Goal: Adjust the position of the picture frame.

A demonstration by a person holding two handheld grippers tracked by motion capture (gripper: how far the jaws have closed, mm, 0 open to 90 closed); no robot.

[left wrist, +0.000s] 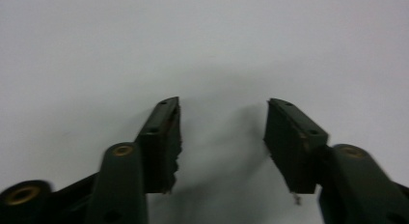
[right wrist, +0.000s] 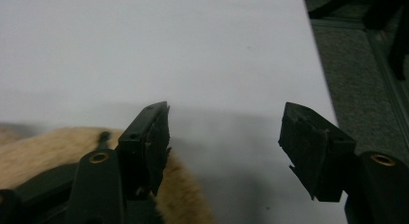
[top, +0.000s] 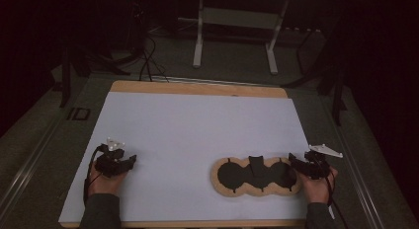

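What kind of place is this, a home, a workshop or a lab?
Probably a lab: a white sheet covers the wooden table, cables trail on grey carpet, and a white metal desk frame stands behind.

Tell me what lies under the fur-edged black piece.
The fur-edged black piece lies flat on the white sheet, which covers a wooden board. Anything directly beneath the piece is hidden.

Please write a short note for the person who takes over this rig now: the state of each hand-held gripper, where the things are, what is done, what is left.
Left hand-held gripper: open, nothing between its jaws, low over the white sheet at its near left.
Right hand-held gripper: open, holding nothing, at the right end of the tan furry piece.
The tan furry piece lies flat on the sheet's near right, with dark openings in it.
Done: nothing gripped or lifted, as far as can be seen.
Left: probably grasp the piece's right end.
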